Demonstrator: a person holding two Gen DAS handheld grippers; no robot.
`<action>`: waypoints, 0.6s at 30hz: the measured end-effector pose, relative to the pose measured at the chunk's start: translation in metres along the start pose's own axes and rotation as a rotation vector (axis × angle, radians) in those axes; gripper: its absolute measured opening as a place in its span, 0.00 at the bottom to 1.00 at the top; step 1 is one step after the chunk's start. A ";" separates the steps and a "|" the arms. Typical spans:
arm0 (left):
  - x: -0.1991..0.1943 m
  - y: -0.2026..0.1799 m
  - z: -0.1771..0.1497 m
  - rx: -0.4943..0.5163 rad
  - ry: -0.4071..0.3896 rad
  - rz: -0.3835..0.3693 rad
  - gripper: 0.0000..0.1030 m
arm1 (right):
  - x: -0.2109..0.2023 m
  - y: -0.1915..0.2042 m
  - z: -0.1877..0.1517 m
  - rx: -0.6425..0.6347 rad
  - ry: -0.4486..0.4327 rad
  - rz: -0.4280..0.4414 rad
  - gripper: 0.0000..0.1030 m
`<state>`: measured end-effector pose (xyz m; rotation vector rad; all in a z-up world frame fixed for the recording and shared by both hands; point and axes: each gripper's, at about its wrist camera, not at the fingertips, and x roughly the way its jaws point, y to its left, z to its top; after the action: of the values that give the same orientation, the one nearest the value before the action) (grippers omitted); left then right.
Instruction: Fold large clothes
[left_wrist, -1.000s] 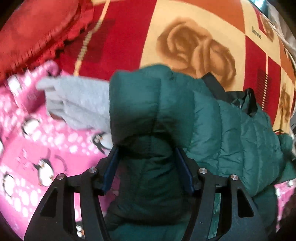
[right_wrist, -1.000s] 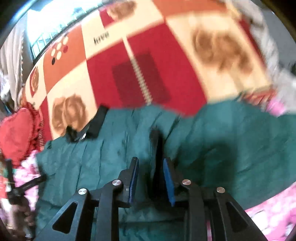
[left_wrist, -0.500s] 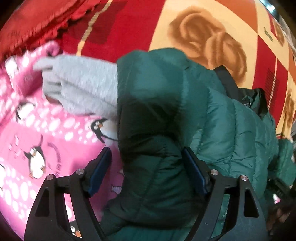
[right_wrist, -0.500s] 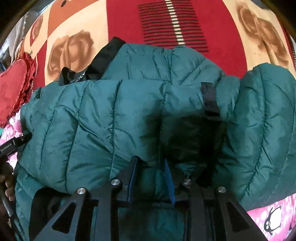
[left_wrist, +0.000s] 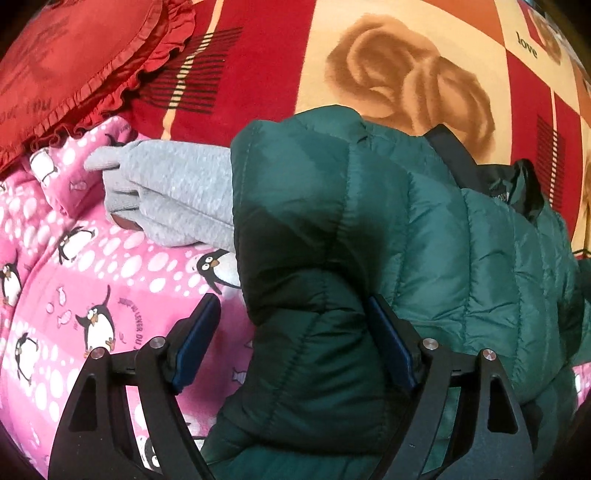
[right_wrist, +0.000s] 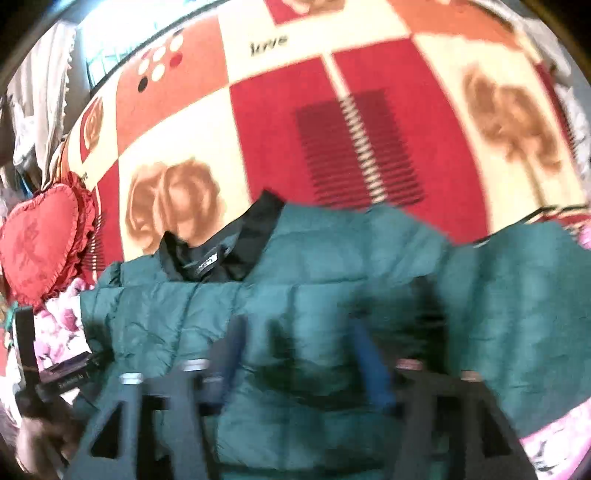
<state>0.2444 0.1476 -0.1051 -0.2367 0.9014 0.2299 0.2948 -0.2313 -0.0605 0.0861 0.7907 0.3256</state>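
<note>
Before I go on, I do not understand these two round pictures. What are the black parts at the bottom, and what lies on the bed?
Each picture comes from a camera on a hand-held gripper, looking along its two fingers. A person holds one in each hand.

The left gripper is open, with a fold of the green jacket between its fingers. The right gripper, blurred, also looks open over the jacket.

The jacket lies on a red blanket with roses. Beside it are a grey garment, a pink penguin blanket and a red heart cushion.
</note>
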 end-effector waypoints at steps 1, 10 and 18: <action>0.001 0.000 0.000 0.000 0.000 0.000 0.79 | 0.020 0.002 -0.005 -0.027 0.066 -0.060 0.86; -0.001 0.002 -0.002 -0.010 0.008 -0.013 0.79 | -0.004 0.021 0.001 -0.105 -0.011 -0.073 0.87; 0.000 0.002 -0.001 -0.012 0.009 -0.015 0.79 | 0.027 0.089 -0.026 -0.329 0.154 -0.016 0.88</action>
<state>0.2431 0.1489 -0.1056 -0.2553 0.9074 0.2208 0.2711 -0.1398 -0.0798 -0.2570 0.8798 0.4471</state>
